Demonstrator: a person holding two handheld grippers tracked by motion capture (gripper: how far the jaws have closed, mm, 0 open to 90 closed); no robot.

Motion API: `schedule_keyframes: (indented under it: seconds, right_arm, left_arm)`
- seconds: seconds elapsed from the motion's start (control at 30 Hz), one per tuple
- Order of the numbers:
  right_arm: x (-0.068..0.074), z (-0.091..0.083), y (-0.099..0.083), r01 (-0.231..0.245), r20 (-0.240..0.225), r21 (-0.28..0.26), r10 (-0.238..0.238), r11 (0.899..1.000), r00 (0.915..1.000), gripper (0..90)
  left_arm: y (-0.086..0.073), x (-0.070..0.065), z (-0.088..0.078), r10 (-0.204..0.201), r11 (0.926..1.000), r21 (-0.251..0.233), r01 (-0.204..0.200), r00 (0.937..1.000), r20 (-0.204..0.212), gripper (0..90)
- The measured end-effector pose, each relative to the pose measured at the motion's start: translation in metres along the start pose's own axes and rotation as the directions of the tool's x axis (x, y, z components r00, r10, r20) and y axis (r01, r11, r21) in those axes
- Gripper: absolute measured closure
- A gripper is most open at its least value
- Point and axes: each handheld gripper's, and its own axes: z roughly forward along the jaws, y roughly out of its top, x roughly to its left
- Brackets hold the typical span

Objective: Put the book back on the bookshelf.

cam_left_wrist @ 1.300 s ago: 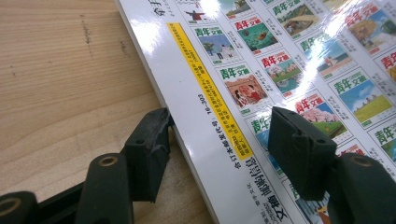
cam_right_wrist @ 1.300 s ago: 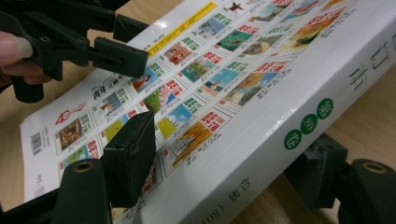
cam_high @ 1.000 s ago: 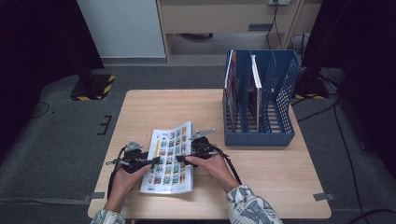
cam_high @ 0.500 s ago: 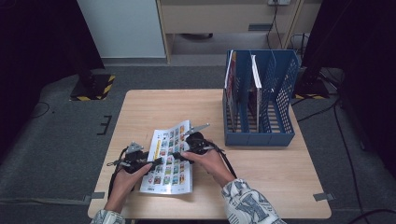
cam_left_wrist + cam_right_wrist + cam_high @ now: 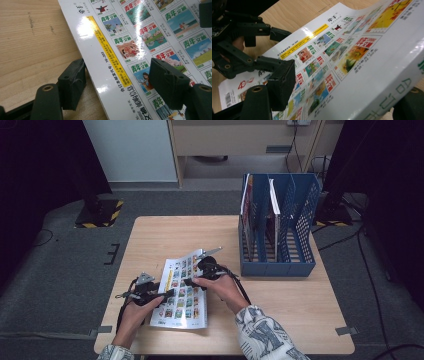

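Note:
A glossy magazine (image 5: 182, 292) with rows of small cover pictures lies on the wooden table (image 5: 165, 235). My left gripper (image 5: 167, 293) is at its left edge. In the left gripper view its jaws (image 5: 120, 82) straddle that edge, one on the wood and one over the cover; they have just been opening and do not press the magazine (image 5: 140, 37). My right gripper (image 5: 191, 281) is at the right edge. In the right gripper view the magazine's spine side (image 5: 372, 75) is tilted up between the open jaws (image 5: 347, 87), against the right one. The left gripper (image 5: 284, 48) shows beyond.
A blue mesh file rack (image 5: 277, 235) stands at the table's back right with a few books upright in its slots. Bare wood lies behind the magazine and to the right of the person's right sleeve (image 5: 260, 335). The table's front edge is close below the magazine.
The right hand has moved a little up and away from the person, and the magazine's right edge has risen with it. The left hand has stayed where it was.

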Motion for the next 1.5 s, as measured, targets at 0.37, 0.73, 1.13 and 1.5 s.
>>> schedule_keyframes:
  seconds: [0.37,0.73,1.13,1.5]
  right_arm:
    - [0.001,0.009,0.007,-0.010,-0.008,0.004,0.010,1.000,0.9999,27.7]
    - [-0.012,0.006,0.013,-0.099,0.042,-0.044,0.101,0.994,0.9940,61.6]
    - [-0.003,-0.009,0.015,-0.003,0.096,-0.112,0.014,0.994,0.9953,70.2]
    - [0.003,-0.031,0.007,0.047,0.142,-0.204,-0.018,0.978,0.9897,70.8]
  left_arm:
    - [0.002,-0.002,-0.002,-0.029,0.9996,0.006,0.029,0.9994,-0.017,37.1]
    - [0.004,-0.008,-0.003,-0.019,0.9998,0.000,0.019,0.9996,-0.020,44.2]
    - [0.012,-0.006,-0.009,-0.047,0.9954,-0.084,0.048,0.9988,0.011,37.4]
    - [0.010,-0.016,0.002,0.020,0.9989,-0.042,-0.018,0.9988,0.045,28.5]
